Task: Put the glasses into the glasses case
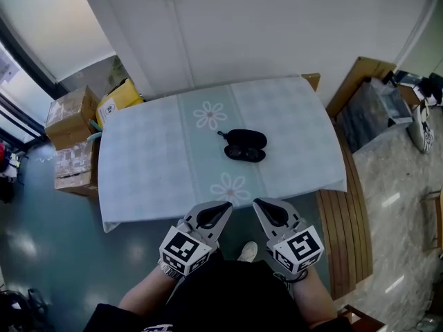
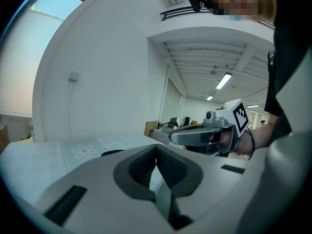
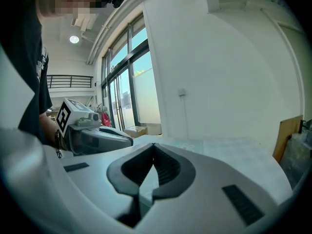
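Task not yet started: glasses and case lie untouched at mid-table

No step of the task can be counted as done. The glasses case (image 1: 247,139) is seen at the middle of the table (image 1: 152,164), a dark oval shape on the pale checked cloth between the two flower prints. Just on its near side, touching or almost touching it, a second dark shape is taken to be the glasses (image 1: 244,155); two lens-like ovals can be made out there, but the head view is too small for it to be settled whether the case is open or closed, or whether this shape is the glasses or the case's other half. On that reading, nothing has been placed inside the case.

The left gripper (image 1: 225,207) and the right gripper (image 1: 257,203) are held side by side at the near edge of the table, well apart from both objects. In each gripper view the jaws are seen pressed together at their tips, with nothing pinched between them; only bare cloth is seen past them.

All of the work is therefore judged to be left. The grippers have to be brought forward to the far side of the near flower print, the claws spread, the case opened or steadied if needed, the glasses picked up and laid inside, and the lid brought down. The folded state of the arms cannot be read from here.
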### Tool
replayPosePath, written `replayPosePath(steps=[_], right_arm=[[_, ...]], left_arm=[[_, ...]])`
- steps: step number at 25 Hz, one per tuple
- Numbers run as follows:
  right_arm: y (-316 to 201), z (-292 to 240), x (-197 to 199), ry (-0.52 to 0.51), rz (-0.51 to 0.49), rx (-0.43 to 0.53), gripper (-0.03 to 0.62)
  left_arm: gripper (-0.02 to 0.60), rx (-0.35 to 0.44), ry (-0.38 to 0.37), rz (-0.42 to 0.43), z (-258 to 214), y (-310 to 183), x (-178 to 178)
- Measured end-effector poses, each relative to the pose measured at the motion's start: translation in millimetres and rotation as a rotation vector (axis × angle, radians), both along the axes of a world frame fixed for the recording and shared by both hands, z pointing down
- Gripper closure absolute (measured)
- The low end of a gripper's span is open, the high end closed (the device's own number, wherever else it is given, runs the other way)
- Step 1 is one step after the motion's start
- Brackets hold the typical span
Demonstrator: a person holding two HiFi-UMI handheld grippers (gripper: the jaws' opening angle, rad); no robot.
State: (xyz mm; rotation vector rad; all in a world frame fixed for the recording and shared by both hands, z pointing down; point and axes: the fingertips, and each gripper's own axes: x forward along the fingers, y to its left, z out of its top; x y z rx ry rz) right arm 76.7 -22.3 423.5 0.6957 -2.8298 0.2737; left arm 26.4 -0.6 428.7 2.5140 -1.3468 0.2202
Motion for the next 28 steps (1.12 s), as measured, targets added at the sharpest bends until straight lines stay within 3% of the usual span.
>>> replayPosePath(steps=[28], right_arm=[[25,-6,25,-0.014,-0.061,0.017,0.572]], left_arm=[[0.554,0.019,-0.013,-0.053,-5,30,27]])
